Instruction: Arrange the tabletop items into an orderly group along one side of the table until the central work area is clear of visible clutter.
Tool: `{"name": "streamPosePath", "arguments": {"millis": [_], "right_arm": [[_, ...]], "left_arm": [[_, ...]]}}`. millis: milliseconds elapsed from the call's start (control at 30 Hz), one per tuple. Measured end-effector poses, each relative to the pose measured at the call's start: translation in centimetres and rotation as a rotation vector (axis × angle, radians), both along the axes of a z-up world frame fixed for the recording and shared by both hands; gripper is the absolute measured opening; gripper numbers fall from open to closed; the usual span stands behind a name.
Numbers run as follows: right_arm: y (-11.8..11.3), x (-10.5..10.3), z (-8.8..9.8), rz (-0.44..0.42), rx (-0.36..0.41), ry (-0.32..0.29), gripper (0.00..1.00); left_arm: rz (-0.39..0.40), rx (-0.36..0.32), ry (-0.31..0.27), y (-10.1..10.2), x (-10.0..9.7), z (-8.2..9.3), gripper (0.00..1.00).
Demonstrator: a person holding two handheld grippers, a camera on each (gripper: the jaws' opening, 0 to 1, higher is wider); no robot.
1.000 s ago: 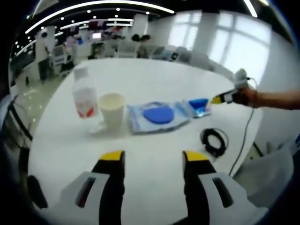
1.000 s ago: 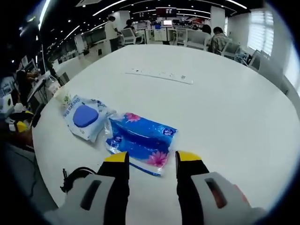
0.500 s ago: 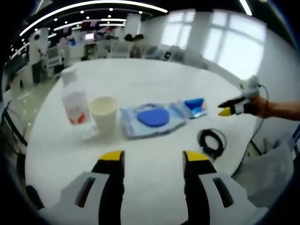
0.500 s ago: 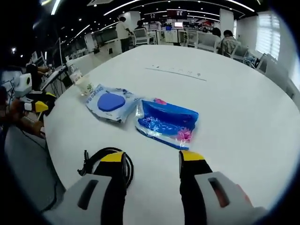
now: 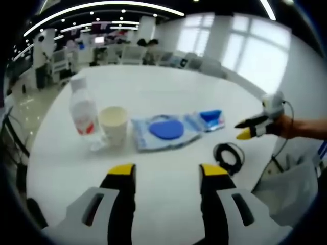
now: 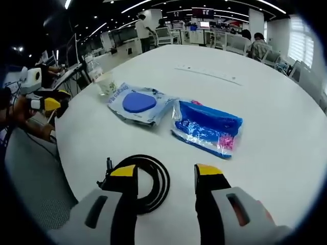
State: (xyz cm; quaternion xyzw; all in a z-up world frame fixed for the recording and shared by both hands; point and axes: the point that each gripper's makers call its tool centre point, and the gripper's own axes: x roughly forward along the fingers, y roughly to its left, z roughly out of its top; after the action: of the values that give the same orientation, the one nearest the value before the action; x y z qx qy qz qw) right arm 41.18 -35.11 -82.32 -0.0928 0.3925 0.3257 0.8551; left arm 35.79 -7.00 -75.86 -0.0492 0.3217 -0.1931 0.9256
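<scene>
Left gripper view looks along my left gripper (image 5: 166,171), whose yellow-tipped jaws stand parted with nothing between them, above the round white tabletop (image 5: 153,92). Ahead of it the items sit in a rough row: a clear plastic bottle with a white cap and red label (image 5: 83,109) at the left, a cream paper cup (image 5: 114,124) just beside it, then a pale blue wet-wipes pack with a round blue lid (image 5: 164,130), and a bright blue plastic-wrapped packet (image 5: 211,118) touching the pack's far end. A coiled black cable (image 5: 228,156) lies nearer the tabletop's edge, apart from the row. My right gripper (image 5: 249,128) comes in from the right, held over that edge, its jaws apart.

In the right gripper view my right gripper (image 6: 166,170) also has its jaws spread and empty. The coiled black cable (image 6: 150,179) lies right beneath its left jaw, partly hidden by it. Beyond are the wet-wipes pack (image 6: 138,103) and, beside it, the blue packet with pink flowers (image 6: 208,127). The bottle (image 6: 93,69) and cup (image 6: 106,82) stand at the far left edge, small and blurred. My left gripper (image 6: 47,103) shows at the left. A white power strip (image 6: 207,73) lies further out across the tabletop (image 6: 265,117)
</scene>
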Motion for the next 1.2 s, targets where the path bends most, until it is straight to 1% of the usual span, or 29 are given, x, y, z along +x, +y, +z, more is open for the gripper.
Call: {"name": "streamPosePath", "arguments": {"millis": [67,133,200,333,467,700,733,767,800,833,1067,1167,1200], "right_arm": [[0.5,-0.2,-0.7,0.022,-0.015,0.005,0.44],[0.8,-0.5,-1.5,0.056,-0.056,0.003,0.43],[1.2,-0.9,-2.4,0.075,-0.077,0.014,0.43],[1.7,-1.3,-3.5,0.091,-0.094,0.027,0.41],[1.9,-1.3,-4.3,0.095,-0.097,0.037,0.35],[1.6,-1.1,-4.8,0.074,-0.102,0.041,0.22],[1.6,-1.1,-4.9,0.076,-0.103,0.042,0.19],[1.6,-1.1,-5.0,0.083,-0.104,0.039,0.14],[1.6,-1.3,-5.1,0.097,-0.117,0.040,0.07],[1.5,-1.2,-5.1,0.108,-0.136,0.021,0.07],[1.6,-1.3,-5.0,0.102,-0.122,0.035,0.06],[2.0,-1.7,-4.8,0.095,-0.089,0.059,0.05],[2.0,-1.7,-4.7,0.096,-0.089,0.055,0.05]], "left_arm": [[0.010,-0.005,0.000,0.1,0.0,0.1,0.46],[0.029,-0.021,-0.003,0.2,0.0,0.3,0.45],[0.035,-0.027,-0.007,0.0,0.0,0.5,0.45],[0.035,-0.029,-0.008,-0.3,-0.5,0.4,0.46],[0.044,-0.032,-0.002,0.0,-1.0,0.3,0.46],[0.071,-0.027,0.008,1.5,-1.9,0.0,0.45],[0.073,-0.028,0.009,1.5,-1.9,0.0,0.45],[0.078,-0.028,0.010,1.8,-2.0,0.0,0.45],[0.083,-0.026,0.011,2.0,-2.1,-0.1,0.45],[0.084,-0.025,0.012,2.1,-2.2,-0.1,0.44],[0.094,-0.026,0.019,2.4,-2.4,-0.4,0.43],[0.090,-0.025,0.019,2.3,-2.5,-0.4,0.43],[0.090,-0.025,0.018,2.3,-2.5,-0.4,0.43]]}}
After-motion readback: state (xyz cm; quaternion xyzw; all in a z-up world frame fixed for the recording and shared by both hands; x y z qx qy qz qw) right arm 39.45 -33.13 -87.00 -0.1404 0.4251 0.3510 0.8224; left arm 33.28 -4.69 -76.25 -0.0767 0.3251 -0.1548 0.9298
